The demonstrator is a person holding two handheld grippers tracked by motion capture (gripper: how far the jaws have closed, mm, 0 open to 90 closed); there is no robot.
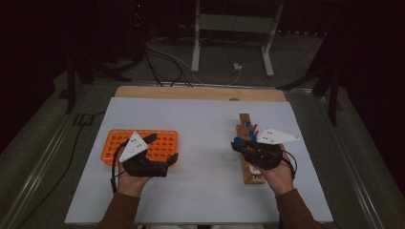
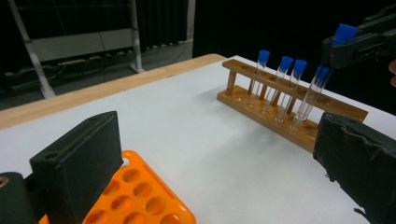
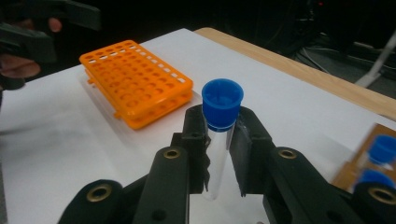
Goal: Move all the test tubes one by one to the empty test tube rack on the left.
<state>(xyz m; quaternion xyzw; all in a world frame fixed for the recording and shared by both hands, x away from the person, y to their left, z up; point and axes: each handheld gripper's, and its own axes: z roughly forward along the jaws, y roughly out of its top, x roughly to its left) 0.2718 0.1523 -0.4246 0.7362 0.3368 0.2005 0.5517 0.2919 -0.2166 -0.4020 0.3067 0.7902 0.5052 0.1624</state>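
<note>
Slippage is the main hazard at this stage. The right gripper [image 3: 219, 140] has its jaws closed on a clear blue-capped tube [image 3: 219, 144], gripping the smooth wall just below the cap, above the white table [image 1: 200, 186] and beside the wooden rack [image 2: 299, 119]. A tilt of the wrist could let the tube slide through the pads and drop. A low sideways pull could also strike the remaining tubes [image 2: 280, 86] in that rack. The left gripper [image 1: 165, 149] stands wide open and empty at the orange rack [image 1: 160, 140]; it steadies nothing, so a misaligned insertion could jam on a hole rim or push that rack across the table.
</note>
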